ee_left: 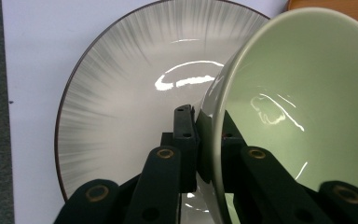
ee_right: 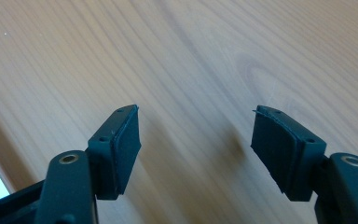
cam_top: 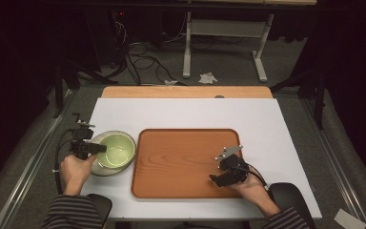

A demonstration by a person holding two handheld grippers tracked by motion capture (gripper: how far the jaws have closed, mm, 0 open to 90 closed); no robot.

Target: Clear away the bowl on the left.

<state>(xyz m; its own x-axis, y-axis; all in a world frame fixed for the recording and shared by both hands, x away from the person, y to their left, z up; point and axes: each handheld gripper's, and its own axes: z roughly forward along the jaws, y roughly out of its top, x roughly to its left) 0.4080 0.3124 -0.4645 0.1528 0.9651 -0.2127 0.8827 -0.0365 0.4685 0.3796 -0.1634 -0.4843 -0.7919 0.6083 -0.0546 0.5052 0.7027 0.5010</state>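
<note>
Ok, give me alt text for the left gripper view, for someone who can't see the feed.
The left gripper is clamped on the rim of a pale green bowl, one jaw inside and one outside its wall. The bowl is tilted above a grey streaked plate that lies on the white table surface. A corner of the wooden tray shows at the top right.

Lab-like test room: cables (cam_top: 140, 59) trailing over grey carpet (cam_top: 228, 57), metal stand legs (cam_top: 187, 45), dark surroundings

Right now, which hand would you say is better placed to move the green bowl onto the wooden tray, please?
Left. The left gripper already clamps the green bowl by its rim above the plate. The right gripper hangs open over the wooden tray.
</note>
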